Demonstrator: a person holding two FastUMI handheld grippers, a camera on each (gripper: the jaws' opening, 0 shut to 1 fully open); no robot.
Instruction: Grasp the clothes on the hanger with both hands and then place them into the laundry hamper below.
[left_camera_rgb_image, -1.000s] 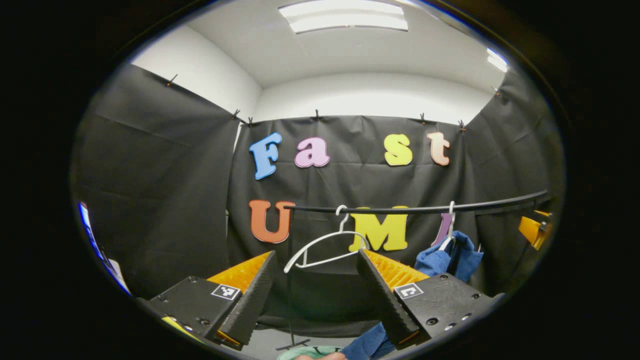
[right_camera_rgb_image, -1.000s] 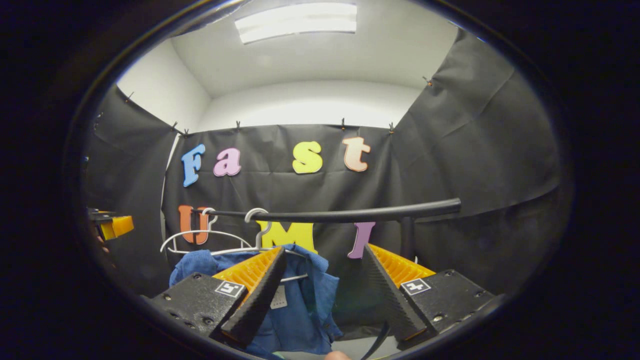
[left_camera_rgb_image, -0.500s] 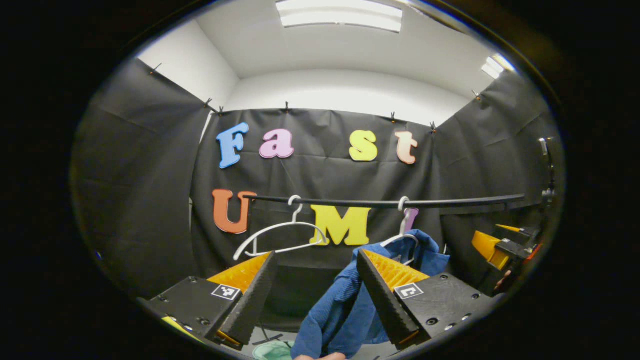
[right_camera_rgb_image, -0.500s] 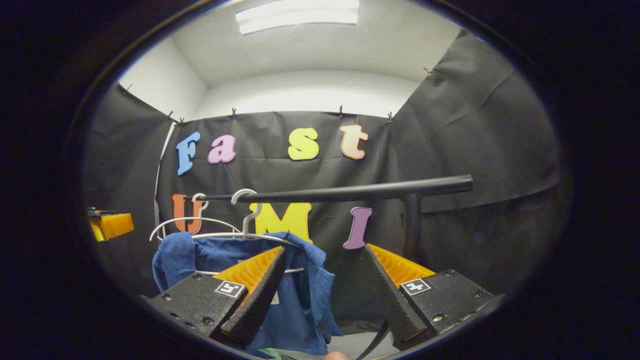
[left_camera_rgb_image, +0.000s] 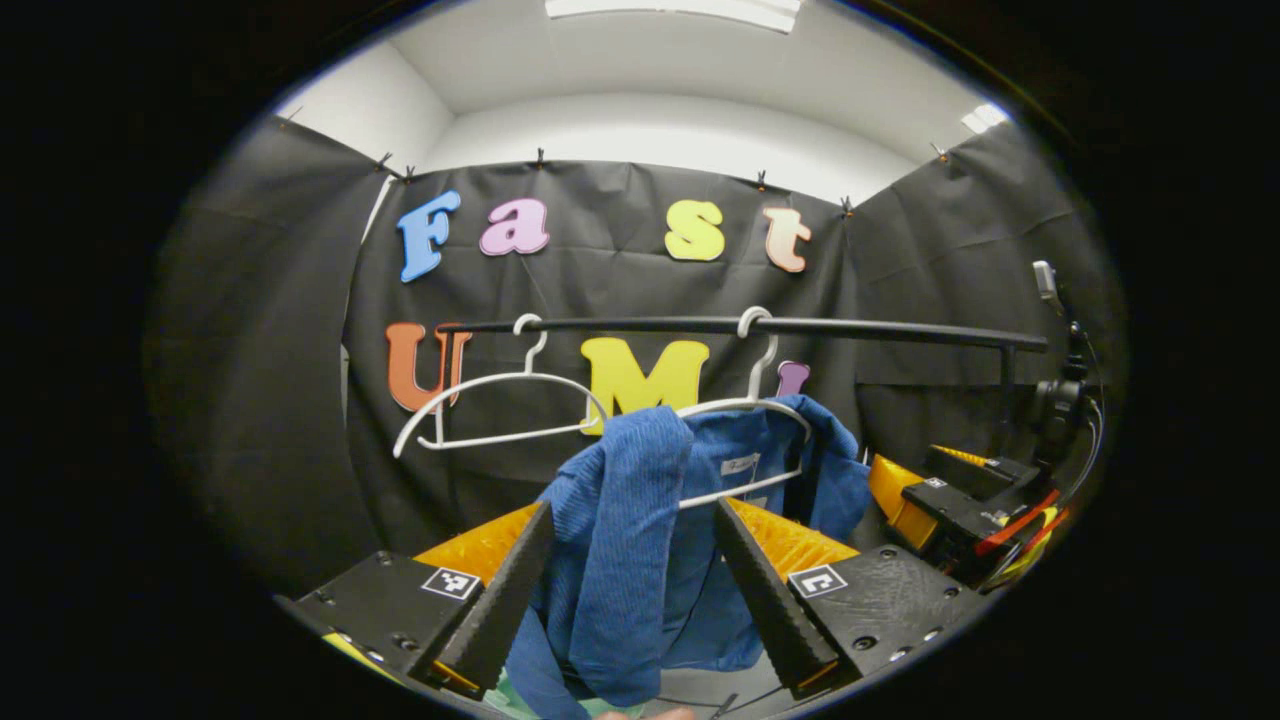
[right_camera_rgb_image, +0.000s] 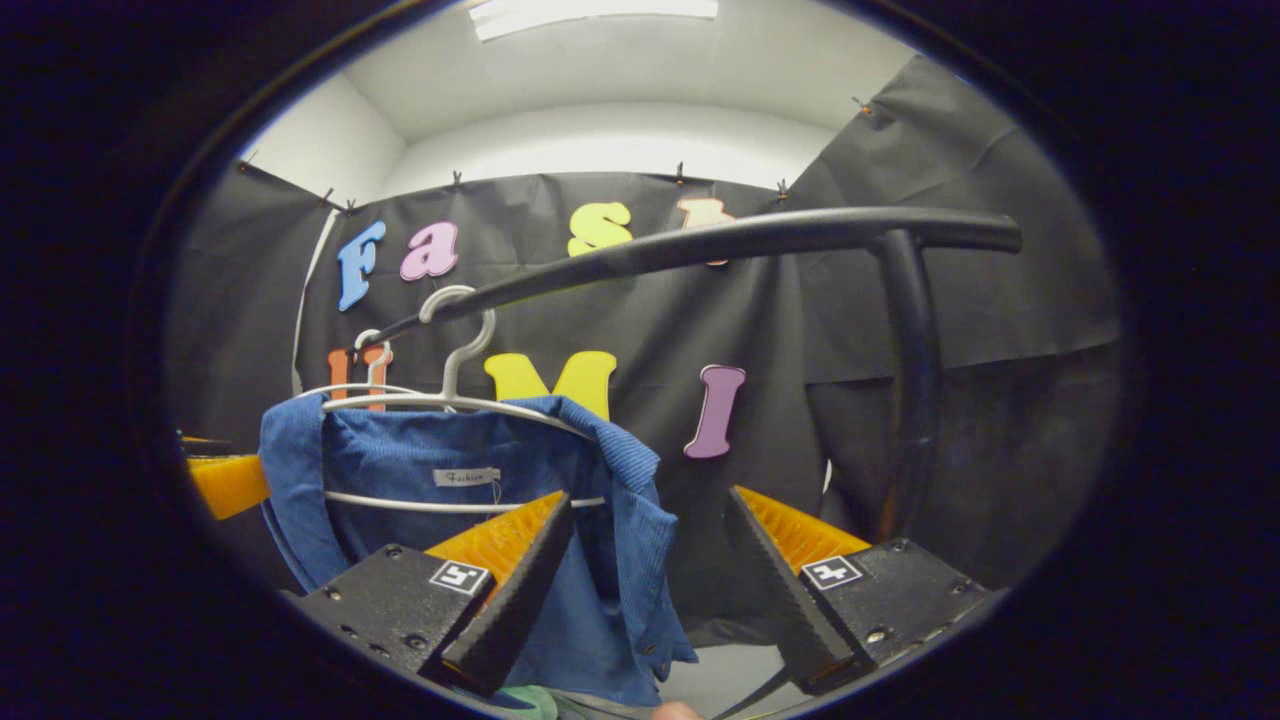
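Observation:
A blue corduroy garment (left_camera_rgb_image: 640, 540) hangs on a white hanger (left_camera_rgb_image: 745, 405) from the black rail (left_camera_rgb_image: 800, 326). My left gripper (left_camera_rgb_image: 633, 508) is open, and the garment's near shoulder and sleeve hang in the gap between its fingers, not pinched. My right gripper (right_camera_rgb_image: 648, 498) is open too, at the garment's (right_camera_rgb_image: 400, 470) right edge, just under the hanger (right_camera_rgb_image: 450, 402). The left gripper view catches the right gripper (left_camera_rgb_image: 935, 500) beyond the garment. An orange finger (right_camera_rgb_image: 225, 483) of the left gripper pokes out behind the garment's left side. A pale green sliver (right_camera_rgb_image: 522, 702) shows below the garment.
An empty white hanger (left_camera_rgb_image: 500, 400) hangs left of the loaded one on the same rail. The rail (right_camera_rgb_image: 750, 235) passes close overhead in the right gripper view, with its black upright post (right_camera_rgb_image: 915, 380) just right of my right gripper.
Both grippers have moved closer to the garment. The left one swung right, so the garment now hangs between its fingers. The rail sits higher in both views. Both stay open.

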